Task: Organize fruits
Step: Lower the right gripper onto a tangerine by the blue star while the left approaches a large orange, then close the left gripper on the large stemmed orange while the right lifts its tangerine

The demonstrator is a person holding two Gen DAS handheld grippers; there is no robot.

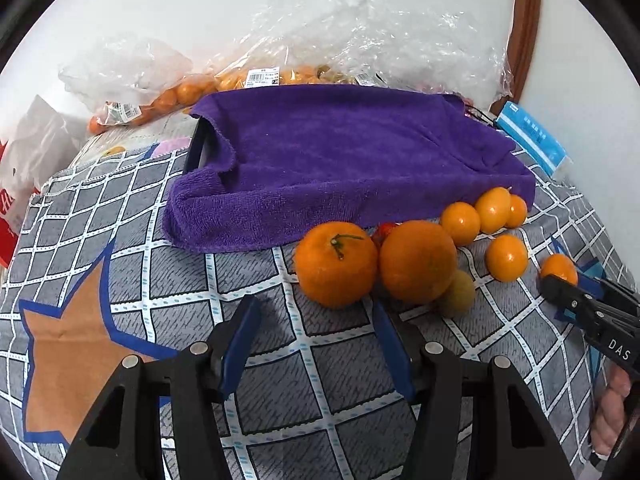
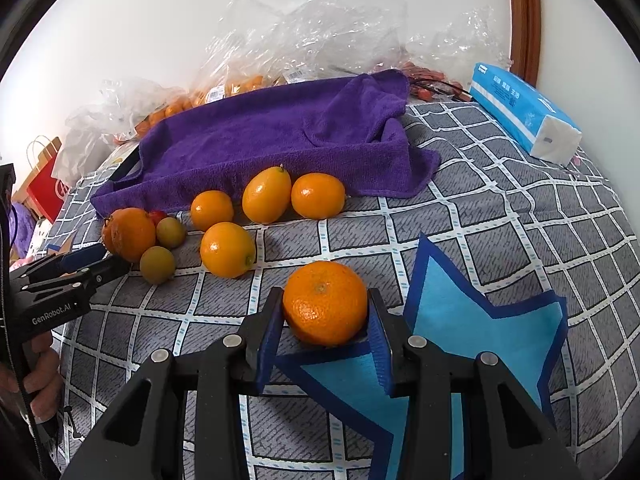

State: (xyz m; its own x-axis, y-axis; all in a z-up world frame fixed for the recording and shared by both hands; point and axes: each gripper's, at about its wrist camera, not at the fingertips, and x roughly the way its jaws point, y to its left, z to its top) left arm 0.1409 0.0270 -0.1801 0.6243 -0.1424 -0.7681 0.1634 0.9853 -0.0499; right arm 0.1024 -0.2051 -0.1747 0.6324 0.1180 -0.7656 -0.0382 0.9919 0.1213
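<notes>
The sorting looks barely begun: the purple towel (image 2: 280, 136), draped over what seems to be a tray, carries no fruit at all, while the loose fruit lies in a scatter on the checked bedspread (image 2: 500, 216) just in front of it. The right gripper (image 2: 325, 312) has its fingers closed on a mandarin (image 2: 325, 302) that sits low over the spread, apart from the rest. The left gripper (image 1: 316, 312) hovers with fingers wide and nothing between them, just short of a large stemmed orange (image 1: 336, 264) and a second big orange (image 1: 418, 260) touching it. Beyond these lie four smaller oval citrus (image 2: 266, 196), two greenish round fruits (image 2: 158, 264) and a small red fruit (image 2: 159, 216) tucked behind the oranges. So every piece is left to place, I judge. Behind the towel, clear plastic bags (image 1: 192, 92) hold more small oranges; a blue tissue pack (image 2: 524, 112) lies off to the right
</notes>
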